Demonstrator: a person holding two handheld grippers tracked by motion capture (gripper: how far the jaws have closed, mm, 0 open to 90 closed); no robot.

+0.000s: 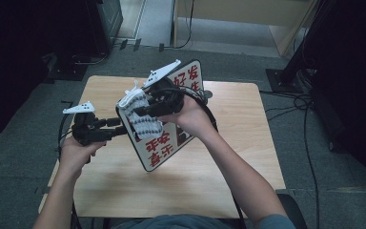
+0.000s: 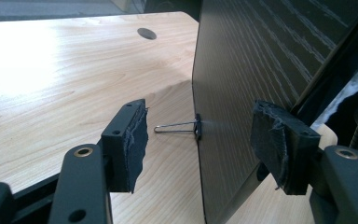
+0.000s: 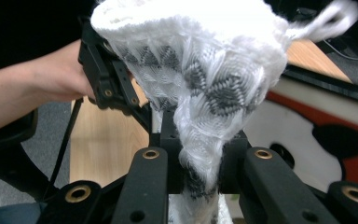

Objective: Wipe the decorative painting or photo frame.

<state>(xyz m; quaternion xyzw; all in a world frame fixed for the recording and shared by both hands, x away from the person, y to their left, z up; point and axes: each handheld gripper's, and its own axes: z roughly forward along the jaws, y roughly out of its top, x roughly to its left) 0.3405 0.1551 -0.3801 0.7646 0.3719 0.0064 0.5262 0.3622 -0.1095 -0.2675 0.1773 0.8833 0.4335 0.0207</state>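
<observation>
Right gripper (image 1: 140,112) clamped on cloth (image 1: 140,114)

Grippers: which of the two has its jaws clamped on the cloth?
The right gripper: its jaws pinch the white-grey knitted cloth. The left gripper straddles the board's edge.

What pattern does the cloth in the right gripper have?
The cloth is white with grey zigzag bands, clearest in the right gripper view.

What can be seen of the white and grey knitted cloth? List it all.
The white and grey knitted cloth looks soft and woolly, with grey zigzag bands on white and a small white loop at one corner. The right gripper is shut on its bunched lower part, so it fans out above the jaws. In the high view it lies against the face of the tilted white board with red characters, above the table.
</observation>
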